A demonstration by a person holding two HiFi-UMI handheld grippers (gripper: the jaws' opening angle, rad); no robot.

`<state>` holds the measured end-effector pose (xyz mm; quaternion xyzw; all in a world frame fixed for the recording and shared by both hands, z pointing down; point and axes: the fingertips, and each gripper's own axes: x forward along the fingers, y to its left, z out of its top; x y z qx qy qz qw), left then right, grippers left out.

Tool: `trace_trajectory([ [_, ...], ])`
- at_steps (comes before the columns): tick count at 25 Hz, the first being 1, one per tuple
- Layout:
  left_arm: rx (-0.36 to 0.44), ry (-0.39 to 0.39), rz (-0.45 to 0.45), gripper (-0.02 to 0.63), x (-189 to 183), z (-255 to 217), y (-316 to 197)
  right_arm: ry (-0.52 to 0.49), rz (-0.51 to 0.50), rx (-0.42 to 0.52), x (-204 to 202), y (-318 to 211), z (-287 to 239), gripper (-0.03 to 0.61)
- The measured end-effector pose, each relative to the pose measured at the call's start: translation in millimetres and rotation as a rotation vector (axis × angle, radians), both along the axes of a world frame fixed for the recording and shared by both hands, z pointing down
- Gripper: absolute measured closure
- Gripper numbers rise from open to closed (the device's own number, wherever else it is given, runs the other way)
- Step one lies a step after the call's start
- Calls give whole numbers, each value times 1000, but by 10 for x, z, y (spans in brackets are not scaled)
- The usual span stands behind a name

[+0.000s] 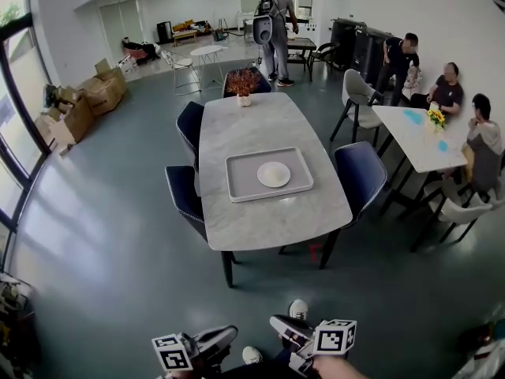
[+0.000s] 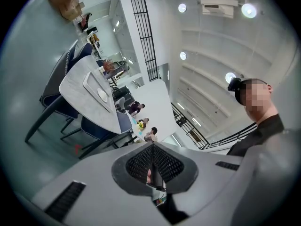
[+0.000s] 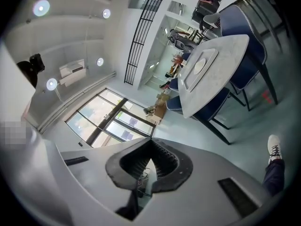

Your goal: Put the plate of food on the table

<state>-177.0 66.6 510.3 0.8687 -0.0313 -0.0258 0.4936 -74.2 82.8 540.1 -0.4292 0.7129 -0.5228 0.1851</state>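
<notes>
A white plate (image 1: 274,174) lies on a grey tray (image 1: 237,181) in the middle of the marble table (image 1: 268,117), well ahead of me. Whether there is food on the plate I cannot make out from here. Both grippers hang low at the bottom of the head view, far short of the table. The left gripper (image 1: 229,334) is shut with nothing between its jaws, and so is the right gripper (image 1: 278,322). The left gripper view shows the table (image 2: 75,79), tray (image 2: 90,83) and plate (image 2: 102,95) far off. In the right gripper view the plate (image 3: 200,66) is also distant.
Dark blue chairs (image 1: 183,196) (image 1: 360,172) stand along both long sides of the table, and a potted plant (image 1: 242,83) stands at its far end. People sit at a white table (image 1: 410,133) on the right. Cardboard boxes (image 1: 95,97) lie at the left wall. Grey floor separates me from the table.
</notes>
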Motion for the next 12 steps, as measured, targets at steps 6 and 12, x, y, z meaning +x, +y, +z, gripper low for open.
trace_trajectory([
  [6,24,10,25,607,-179,-24,159,26,-17,10,-333,335,-94,569],
  [12,20,16,40,607,-251,-50,269,66,-18,21,-446,489,-148,569],
])
